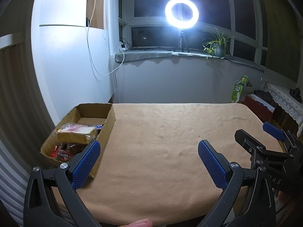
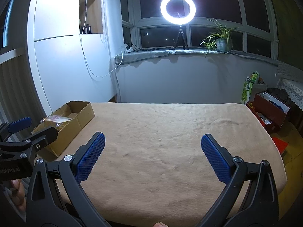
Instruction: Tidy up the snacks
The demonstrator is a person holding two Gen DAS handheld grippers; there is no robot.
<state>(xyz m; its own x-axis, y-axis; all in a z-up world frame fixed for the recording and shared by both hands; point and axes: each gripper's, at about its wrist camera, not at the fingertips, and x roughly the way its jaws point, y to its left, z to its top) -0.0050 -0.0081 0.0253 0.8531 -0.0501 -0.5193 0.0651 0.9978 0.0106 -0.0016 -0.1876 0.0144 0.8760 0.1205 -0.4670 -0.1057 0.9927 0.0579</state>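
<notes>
Both claws spread wide and empty over tan cloth-covered table [image 1: 161,132], left gripper [image 1: 149,162] just right of open brown cardboard box [image 1: 110,122] holding wrapped snacks [image 1: 77,134], its long axis running away; right gripper [image 2: 153,157] farther right.

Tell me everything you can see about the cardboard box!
The cardboard box is brown, long and shallow, open on top, with rough torn edges. It sits flat on the tan blanket at the table's far left corner. Inside lie a wrapped loaf of bread, a red snack packet and a blue bar wrapper. Its far end looks bare. Neither gripper touches it.
</notes>
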